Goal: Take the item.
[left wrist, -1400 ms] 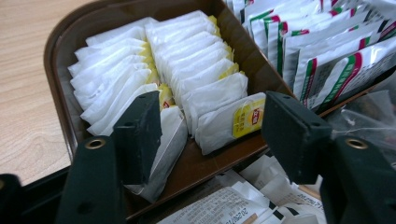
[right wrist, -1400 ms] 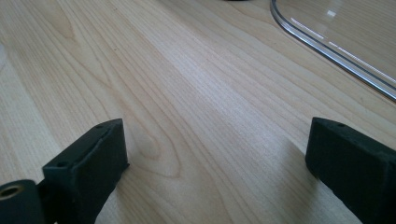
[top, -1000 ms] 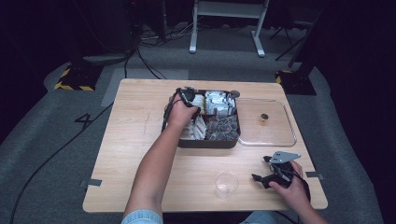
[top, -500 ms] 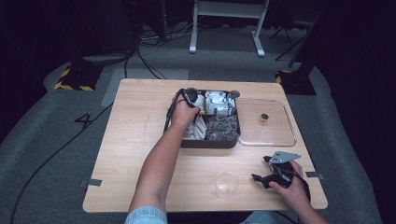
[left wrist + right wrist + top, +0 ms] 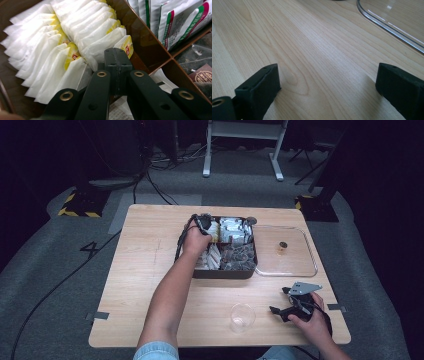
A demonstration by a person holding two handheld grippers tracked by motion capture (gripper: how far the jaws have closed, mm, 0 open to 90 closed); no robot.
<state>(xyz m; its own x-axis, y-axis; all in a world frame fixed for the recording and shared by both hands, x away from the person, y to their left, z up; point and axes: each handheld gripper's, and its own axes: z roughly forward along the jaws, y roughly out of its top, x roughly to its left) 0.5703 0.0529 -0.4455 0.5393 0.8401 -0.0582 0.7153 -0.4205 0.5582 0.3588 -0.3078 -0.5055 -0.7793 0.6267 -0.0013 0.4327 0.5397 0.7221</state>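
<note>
The white paper tea bags with yellow tags stand packed in the dark compartmented box's left section. The left tool has just closed, jaws together, beside the brown divider wall. The right tool rests apart on open bench, near the clear plastic lid's edge.

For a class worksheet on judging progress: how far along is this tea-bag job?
Done: the clear lid is off the box and a cup waits on the table. In hand: the left hand-held gripper has just closed among the tea bags; whether it pinches one is unclear. Left: lifting a bag out; the cup looks empty. The right hand-held gripper rests open.
</note>
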